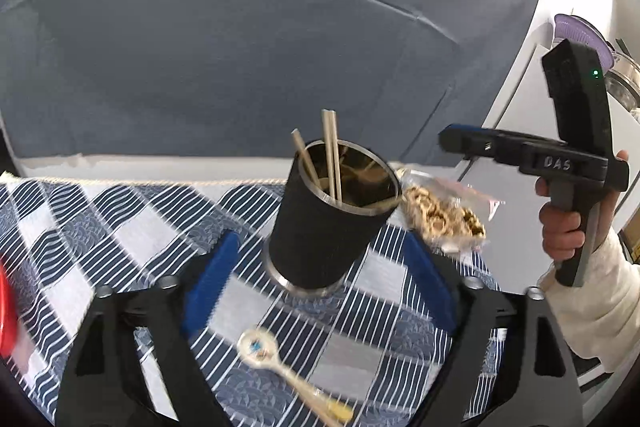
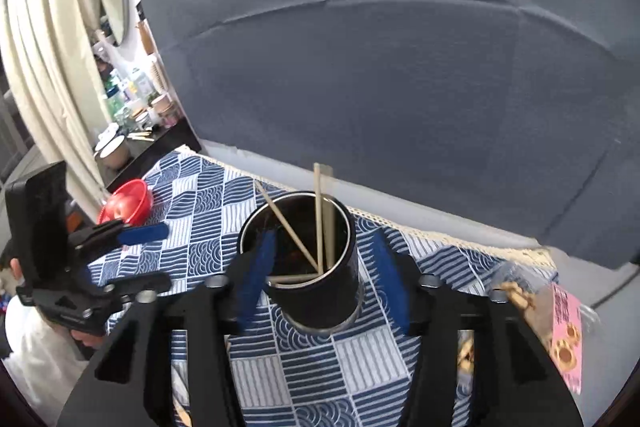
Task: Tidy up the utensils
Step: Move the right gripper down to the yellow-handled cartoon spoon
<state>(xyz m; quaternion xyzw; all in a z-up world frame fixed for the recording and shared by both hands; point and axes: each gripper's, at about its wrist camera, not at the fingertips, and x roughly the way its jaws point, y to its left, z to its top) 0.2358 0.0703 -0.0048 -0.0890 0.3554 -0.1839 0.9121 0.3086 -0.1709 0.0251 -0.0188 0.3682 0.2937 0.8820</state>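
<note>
A black utensil cup [image 1: 324,235] with a steel rim stands on the blue-and-white patterned tablecloth [image 1: 100,219] and holds wooden chopsticks [image 1: 331,151]. My left gripper [image 1: 320,287] is open, its blue pads wide apart on either side of the cup's base and clear of it. A gold spoon [image 1: 260,349] with a decorated bowl lies on the cloth between its fingers, close to the camera. My right gripper [image 2: 322,279] is open just in front of the same cup [image 2: 312,287]; its left pad overlaps the rim in the picture and its right pad stands off the wall. Chopsticks [image 2: 318,211] lean inside.
A clear bag of ring-shaped snacks [image 1: 440,215] lies right of the cup, by the table's edge. A red bowl [image 2: 128,205] sits at the far left of the cloth. A grey-blue board [image 2: 400,67] stands behind the table. A hand holds the right gripper [image 1: 456,143]; the left gripper [image 2: 152,259] shows at the left.
</note>
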